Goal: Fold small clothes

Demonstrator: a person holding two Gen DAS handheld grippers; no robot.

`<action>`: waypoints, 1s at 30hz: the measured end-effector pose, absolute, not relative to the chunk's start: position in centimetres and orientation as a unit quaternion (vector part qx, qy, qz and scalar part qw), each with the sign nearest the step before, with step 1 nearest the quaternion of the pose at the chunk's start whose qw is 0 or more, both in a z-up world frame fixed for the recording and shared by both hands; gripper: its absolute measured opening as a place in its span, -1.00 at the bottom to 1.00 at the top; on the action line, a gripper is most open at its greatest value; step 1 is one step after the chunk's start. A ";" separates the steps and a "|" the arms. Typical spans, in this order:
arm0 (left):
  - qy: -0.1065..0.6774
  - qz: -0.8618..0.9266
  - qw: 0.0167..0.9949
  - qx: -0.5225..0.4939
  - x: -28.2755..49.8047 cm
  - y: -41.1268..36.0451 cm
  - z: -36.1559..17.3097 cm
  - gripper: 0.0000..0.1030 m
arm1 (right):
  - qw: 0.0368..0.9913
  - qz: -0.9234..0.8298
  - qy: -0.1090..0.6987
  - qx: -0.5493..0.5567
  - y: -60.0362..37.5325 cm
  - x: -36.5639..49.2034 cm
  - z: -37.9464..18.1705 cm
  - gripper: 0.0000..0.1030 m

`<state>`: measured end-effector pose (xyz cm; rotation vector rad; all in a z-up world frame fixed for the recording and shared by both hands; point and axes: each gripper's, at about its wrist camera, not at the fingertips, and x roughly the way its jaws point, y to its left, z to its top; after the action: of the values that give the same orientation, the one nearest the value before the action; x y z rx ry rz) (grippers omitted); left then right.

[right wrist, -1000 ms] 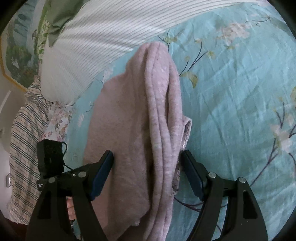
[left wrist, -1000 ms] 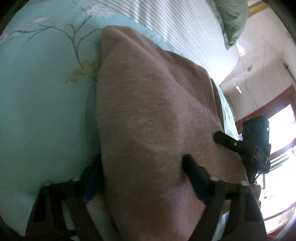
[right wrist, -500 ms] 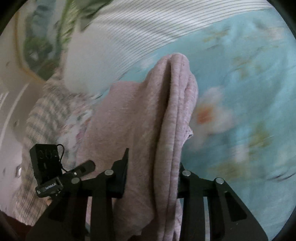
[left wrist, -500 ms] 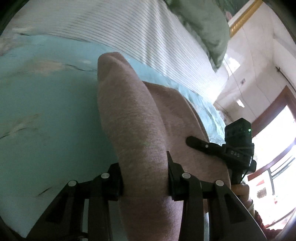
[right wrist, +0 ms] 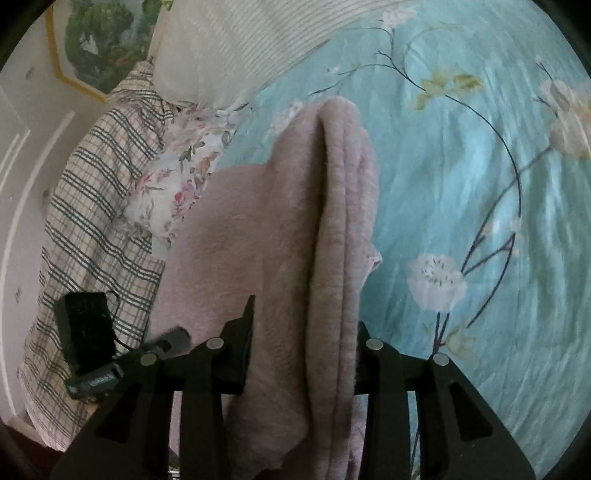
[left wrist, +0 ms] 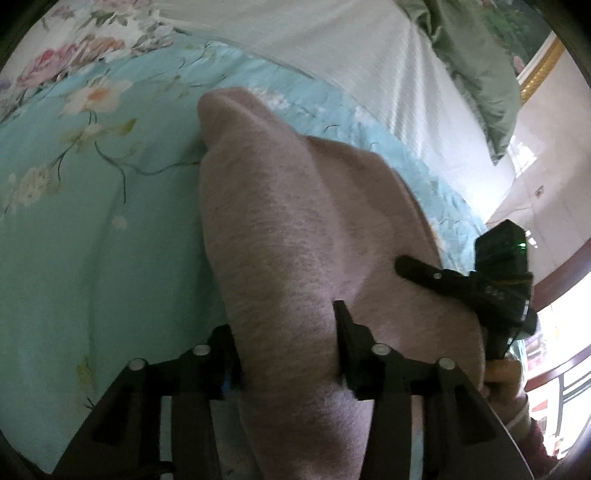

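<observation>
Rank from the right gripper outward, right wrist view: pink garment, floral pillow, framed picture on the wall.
1. pink garment: between the fingers of the right gripper, whose jaws are opening.
2. floral pillow: up and left, beyond the garment's left edge.
3. framed picture: top left, on the wall behind the bedding.

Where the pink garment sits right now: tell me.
The pink garment is bunched between both tools, left tool and right tool, over the teal floral bedsheet, striped pillow beyond.

pink garment (left wrist: 295, 236): 1 | claws: 2 – left claw (left wrist: 284, 350), right claw (right wrist: 303, 343) | striped pillow (right wrist: 236, 48): 1 | plaid cloth (right wrist: 92, 206): 1
</observation>
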<state>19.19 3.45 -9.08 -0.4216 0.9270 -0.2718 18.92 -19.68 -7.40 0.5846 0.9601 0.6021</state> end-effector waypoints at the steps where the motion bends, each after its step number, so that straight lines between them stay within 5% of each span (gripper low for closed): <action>1: 0.444 -0.124 0.864 -0.203 19.0 3.9 -9.5 0.11 | 0.804 0.279 0.449 0.273 -19.8 18.9 -7.4 -0.16; 5: 0.458 -0.111 0.855 -0.217 19.2 4.5 -10.2 0.44 | 0.813 0.244 0.453 0.273 -20.8 18.5 -7.0 0.34; 13: 0.387 -0.101 0.893 -0.207 16.2 6.0 -6.2 0.36 | 0.884 0.202 0.364 0.213 -22.1 16.5 0.2 0.33; 17: 0.360 -0.149 0.902 -0.185 15.8 4.1 -4.7 0.31 | 0.872 0.248 0.383 0.179 -19.4 19.0 0.9 -0.02; 22: 0.375 -0.179 0.896 -0.157 16.1 2.2 -5.1 0.31 | 0.850 0.222 0.444 0.174 -18.2 23.7 -2.6 -0.23; 25: 0.382 -0.180 0.892 -0.163 16.4 2.2 -5.2 0.30 | 0.839 0.241 0.444 0.202 -18.2 24.7 -2.9 -0.85; 30: 0.372 -0.210 0.887 -0.175 16.6 1.9 -4.5 0.30 | 0.878 0.279 0.322 0.217 -19.3 20.6 3.0 -0.85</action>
<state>16.60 1.95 -4.54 -0.3637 0.7733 -0.4367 20.61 -19.27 2.98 0.4526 0.6714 0.5820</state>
